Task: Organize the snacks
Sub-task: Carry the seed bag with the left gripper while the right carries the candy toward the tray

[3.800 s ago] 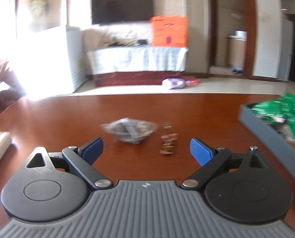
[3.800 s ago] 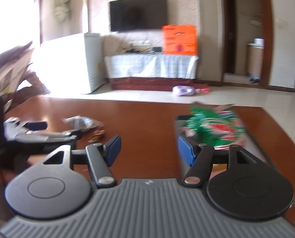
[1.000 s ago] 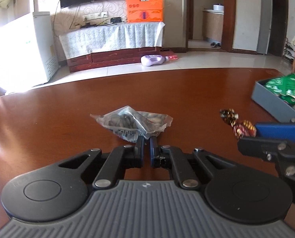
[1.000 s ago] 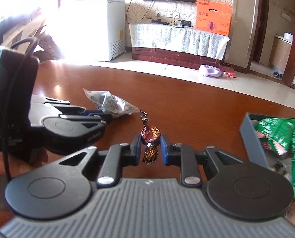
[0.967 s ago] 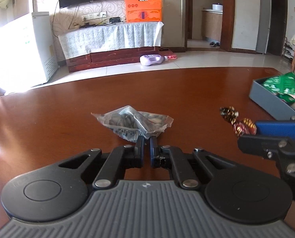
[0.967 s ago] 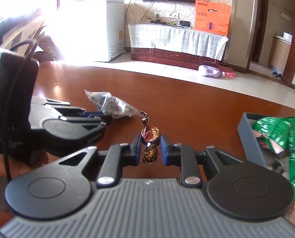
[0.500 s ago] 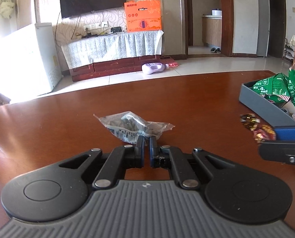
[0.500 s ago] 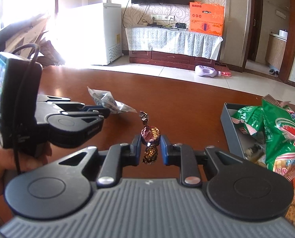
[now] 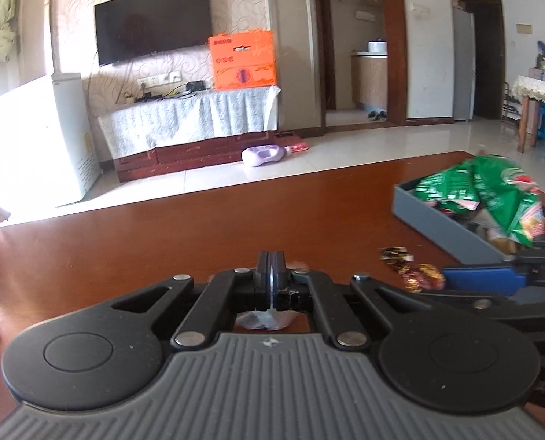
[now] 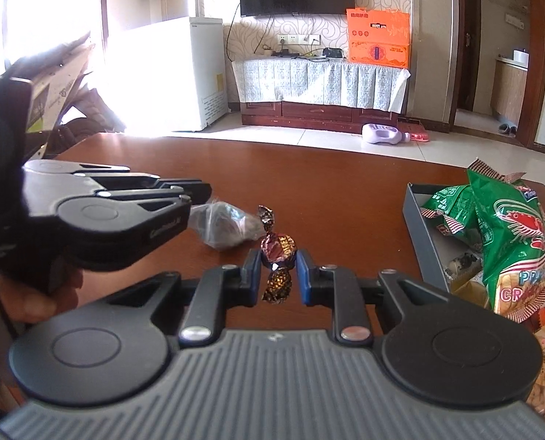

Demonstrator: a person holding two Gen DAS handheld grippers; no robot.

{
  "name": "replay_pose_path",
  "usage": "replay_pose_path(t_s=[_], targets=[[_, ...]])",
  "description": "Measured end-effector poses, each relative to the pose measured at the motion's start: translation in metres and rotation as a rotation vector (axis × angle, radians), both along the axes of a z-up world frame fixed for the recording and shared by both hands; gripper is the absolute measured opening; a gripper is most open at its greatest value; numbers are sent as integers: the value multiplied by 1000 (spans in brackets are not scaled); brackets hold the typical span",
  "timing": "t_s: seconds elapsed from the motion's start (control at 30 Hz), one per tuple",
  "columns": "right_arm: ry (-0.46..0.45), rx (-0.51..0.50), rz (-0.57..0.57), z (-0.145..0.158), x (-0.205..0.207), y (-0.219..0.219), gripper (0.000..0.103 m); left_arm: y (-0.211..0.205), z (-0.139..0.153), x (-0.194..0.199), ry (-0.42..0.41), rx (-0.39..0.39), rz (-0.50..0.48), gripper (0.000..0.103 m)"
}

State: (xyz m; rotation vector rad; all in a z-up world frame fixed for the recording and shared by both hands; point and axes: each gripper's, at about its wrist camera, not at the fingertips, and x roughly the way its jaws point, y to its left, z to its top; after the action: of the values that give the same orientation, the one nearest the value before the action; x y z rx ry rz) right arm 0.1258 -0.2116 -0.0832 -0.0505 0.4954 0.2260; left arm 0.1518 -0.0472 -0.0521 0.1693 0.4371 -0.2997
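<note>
Both hands are loaded: the right gripper [image 10: 279,270] has its fingers clamped on a foil-wrapped candy [image 10: 277,246], and the left gripper [image 9: 271,268] is pinched shut on the edge of a clear snack bag [image 10: 224,228], both just above the tabletop [image 9: 199,227]. The grey tray [image 10: 420,227] with the green chip bags [image 10: 510,231] sits off to the right. Probably best to carry each one fully over the rim before letting go, since that thin-edge pinch looks slippy.
</note>
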Motion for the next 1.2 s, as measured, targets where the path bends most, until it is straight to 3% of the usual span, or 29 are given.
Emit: replay_pose_path(t_s=[0.2, 0.23, 0.27, 0.33, 0.43, 0.63, 0.8, 0.93, 1.03, 1.2], targets=[[1, 5, 1, -5, -8, -6, 24, -11, -13, -15, -17, 93, 44, 3], [2, 9, 1, -4, -8, -7, 24, -12, -18, -17, -24, 120, 55, 16], [2, 12, 1, -4, -8, -8, 24, -11, -24, -15, -20, 143, 61, 53], [1, 17, 2, -2, -7, -8, 24, -10, -33, -14, -30, 167, 92, 100], [5, 22, 6, -5, -5, -8, 24, -3, -34, -10, -70, 161, 128, 99], [16, 23, 9, -9, 0, -9, 24, 1, -41, 25, 7, 143, 97, 100], [25, 40, -11, -11, 5, -15, 24, -2, -53, 60, 146, 140, 73, 100], [27, 43, -11, -13, 9, -13, 24, 4, -54, 69, 176, 96, 53, 99], [30, 36, -4, -15, 8, -9, 24, 9, -53, 73, 179, 52, 34, 76], [37, 28, -2, -17, 6, -5, 24, 7, -52, 70, 175, 45, 36, 64]])
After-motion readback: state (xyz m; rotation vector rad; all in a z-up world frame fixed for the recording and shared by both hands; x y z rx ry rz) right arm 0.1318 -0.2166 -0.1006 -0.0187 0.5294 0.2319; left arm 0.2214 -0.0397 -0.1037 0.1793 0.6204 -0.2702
